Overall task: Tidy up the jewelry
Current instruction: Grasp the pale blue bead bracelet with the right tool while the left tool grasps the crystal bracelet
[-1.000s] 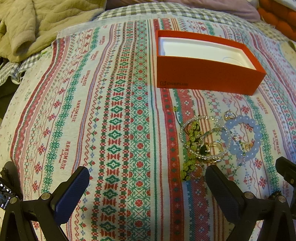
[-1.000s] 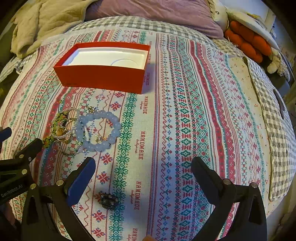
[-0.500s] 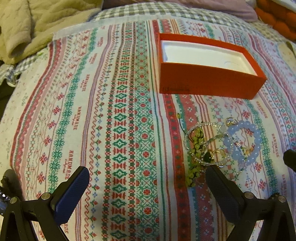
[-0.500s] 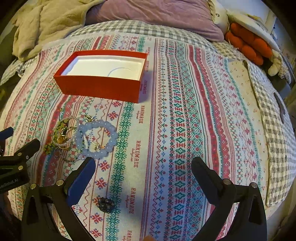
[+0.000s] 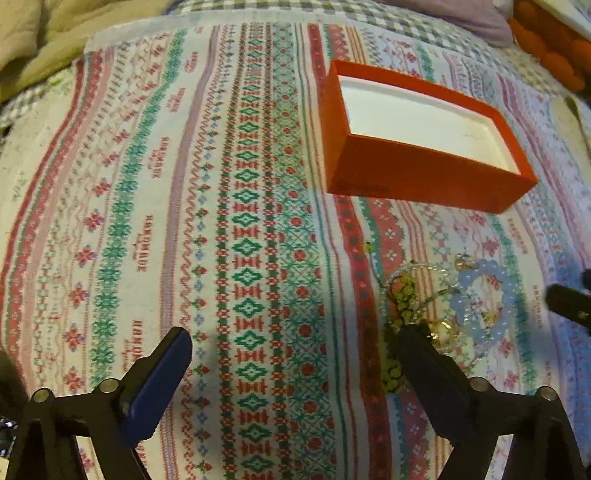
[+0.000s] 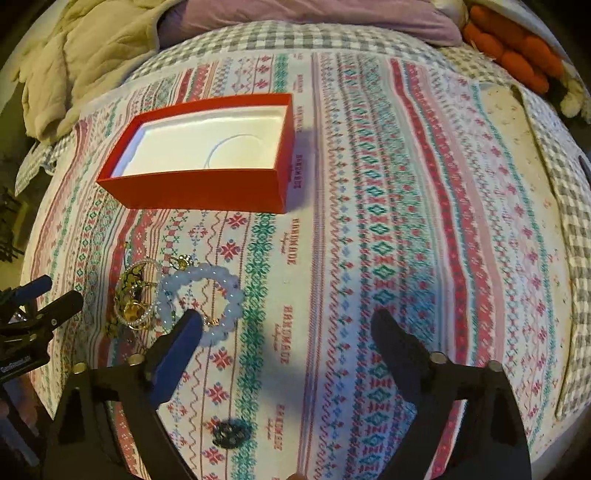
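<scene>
A red box (image 5: 424,177) (image 6: 199,192) with a bare white inside stands on the patterned cloth. In front of it lies a tangle of jewelry: a pale blue bead bracelet (image 5: 458,306) (image 6: 236,295), a green-yellow bead strand (image 5: 404,291) (image 6: 129,280) and a gold ring (image 5: 443,332) (image 6: 131,314). My left gripper (image 5: 293,334) (image 6: 57,291) hovers left of the pile, jaws closing, only cloth between them; its right finger covers the pile's near edge. My right gripper (image 6: 287,317) is right of the pile, jaws closing on nothing, its left finger overlapping the blue bracelet. A small dark beaded piece (image 6: 231,432) lies beneath it.
The patterned cloth (image 6: 369,221) covers a bed with a grey checked sheet (image 6: 576,221). A beige quilt (image 6: 74,55) is bunched at the back left, a purple pillow (image 6: 314,14) at the back, orange plush (image 6: 517,48) at the back right.
Both views have slid toward the box and tipped further down, so the jewelry pile now sits against the fingers. Both pairs of jaws have narrowed a little.
</scene>
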Demonstrator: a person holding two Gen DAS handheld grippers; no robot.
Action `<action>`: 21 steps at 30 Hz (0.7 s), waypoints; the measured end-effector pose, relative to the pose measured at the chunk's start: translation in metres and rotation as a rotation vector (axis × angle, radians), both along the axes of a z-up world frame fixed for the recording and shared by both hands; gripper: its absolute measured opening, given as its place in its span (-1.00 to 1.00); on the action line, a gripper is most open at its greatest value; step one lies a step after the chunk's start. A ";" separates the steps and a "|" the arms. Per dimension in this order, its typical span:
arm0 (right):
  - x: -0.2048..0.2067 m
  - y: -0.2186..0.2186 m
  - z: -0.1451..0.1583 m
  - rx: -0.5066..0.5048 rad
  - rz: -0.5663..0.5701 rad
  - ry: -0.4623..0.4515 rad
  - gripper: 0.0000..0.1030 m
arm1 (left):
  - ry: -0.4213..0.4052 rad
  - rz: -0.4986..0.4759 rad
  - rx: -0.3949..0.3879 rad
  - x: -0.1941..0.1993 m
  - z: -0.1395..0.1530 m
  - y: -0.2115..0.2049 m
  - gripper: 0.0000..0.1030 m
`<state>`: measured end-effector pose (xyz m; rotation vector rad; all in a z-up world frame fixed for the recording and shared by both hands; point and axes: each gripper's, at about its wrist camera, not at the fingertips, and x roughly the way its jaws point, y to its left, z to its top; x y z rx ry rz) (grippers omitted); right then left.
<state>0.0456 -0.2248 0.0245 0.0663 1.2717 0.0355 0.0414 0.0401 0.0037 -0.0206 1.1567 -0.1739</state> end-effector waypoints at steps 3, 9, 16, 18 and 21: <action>0.007 0.005 -0.012 0.038 0.023 0.029 0.46 | 0.011 -0.013 -0.025 0.002 -0.002 -0.001 0.80; 0.015 0.020 -0.031 0.007 0.054 0.045 -0.16 | -0.003 -0.033 -0.037 0.004 -0.002 -0.006 0.80; 0.022 0.028 -0.033 -0.050 0.076 0.020 -0.76 | -0.011 -0.062 -0.061 0.012 -0.003 -0.007 0.56; 0.023 0.022 -0.031 -0.051 0.062 0.016 -0.77 | -0.012 -0.076 -0.086 0.014 -0.003 -0.008 0.45; 0.025 0.013 -0.027 -0.053 0.033 0.005 -0.76 | -0.003 -0.112 -0.135 0.023 -0.004 -0.012 0.16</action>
